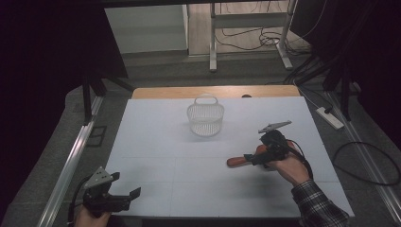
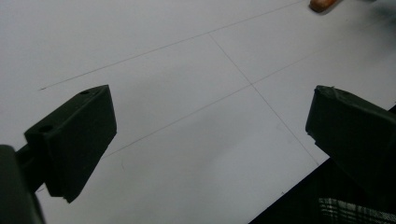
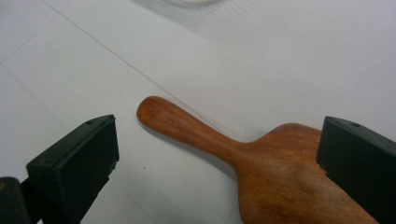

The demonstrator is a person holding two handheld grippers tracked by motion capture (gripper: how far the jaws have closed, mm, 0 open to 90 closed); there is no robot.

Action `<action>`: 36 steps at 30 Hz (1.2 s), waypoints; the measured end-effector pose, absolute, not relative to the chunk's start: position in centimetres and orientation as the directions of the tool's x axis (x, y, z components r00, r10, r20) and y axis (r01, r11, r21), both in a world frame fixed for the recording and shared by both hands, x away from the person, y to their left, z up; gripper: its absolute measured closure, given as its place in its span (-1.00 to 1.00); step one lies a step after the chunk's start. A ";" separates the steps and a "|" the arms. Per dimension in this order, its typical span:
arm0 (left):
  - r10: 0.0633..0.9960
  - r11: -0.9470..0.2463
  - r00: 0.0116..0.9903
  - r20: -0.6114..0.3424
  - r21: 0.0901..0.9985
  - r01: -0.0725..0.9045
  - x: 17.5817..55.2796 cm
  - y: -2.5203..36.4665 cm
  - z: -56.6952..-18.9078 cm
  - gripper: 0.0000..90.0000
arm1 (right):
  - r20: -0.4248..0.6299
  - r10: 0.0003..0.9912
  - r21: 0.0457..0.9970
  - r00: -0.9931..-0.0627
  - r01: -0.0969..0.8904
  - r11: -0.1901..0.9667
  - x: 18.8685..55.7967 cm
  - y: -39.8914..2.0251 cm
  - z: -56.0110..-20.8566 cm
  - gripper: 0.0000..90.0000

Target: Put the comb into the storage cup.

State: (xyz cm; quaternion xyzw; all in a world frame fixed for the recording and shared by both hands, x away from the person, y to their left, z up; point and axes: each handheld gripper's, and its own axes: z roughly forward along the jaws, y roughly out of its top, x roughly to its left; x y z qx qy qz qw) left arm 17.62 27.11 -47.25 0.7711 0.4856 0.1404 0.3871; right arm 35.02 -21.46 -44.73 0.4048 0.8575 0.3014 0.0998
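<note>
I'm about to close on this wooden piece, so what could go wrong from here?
1. The right tool stands open over the wooden piece, with one jaw at its wide, rounded end. That curved surface might slip out as the jaws shut.
2. The narrow handle juts out sideways, so the piece may swing once lifted.
3. The basket looks light and might tip if bumped.

1. Location type: laboratory or recording workspace.
2. Evidence: worktop [image 1: 156, 142] covered by a plain white sheet with a wooden edge at the far side.
3. Evidence: dark curtains [image 1: 52, 42], metal frame legs [image 1: 213, 42], loose floor cables [image 1: 250, 40], power strip [image 1: 329, 117].
</note>
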 end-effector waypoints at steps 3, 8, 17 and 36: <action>0.857 -0.231 0.490 -0.158 0.733 0.640 17.6 27.1 -47.3 -0.94 | 0.067 0.765 0.589 -0.641 0.644 0.488 35.3 -21.0 -44.8 -1.00; 0.858 -0.232 0.489 -0.156 0.732 0.640 17.6 27.0 -47.3 -0.94 | 0.072 0.769 0.580 -0.635 0.654 0.486 35.9 -20.5 -44.8 -1.00; 0.857 -0.232 0.491 -0.158 0.732 0.641 17.6 27.1 -47.3 -0.94 | 0.068 0.765 0.565 -0.640 0.657 0.499 37.1 -19.5 -45.1 -1.00; 0.854 -0.232 0.495 -0.161 0.734 0.638 17.6 27.1 -47.3 -0.94 | 0.033 0.760 0.529 -0.649 0.657 0.538 38.5 -17.6 -46.0 -0.87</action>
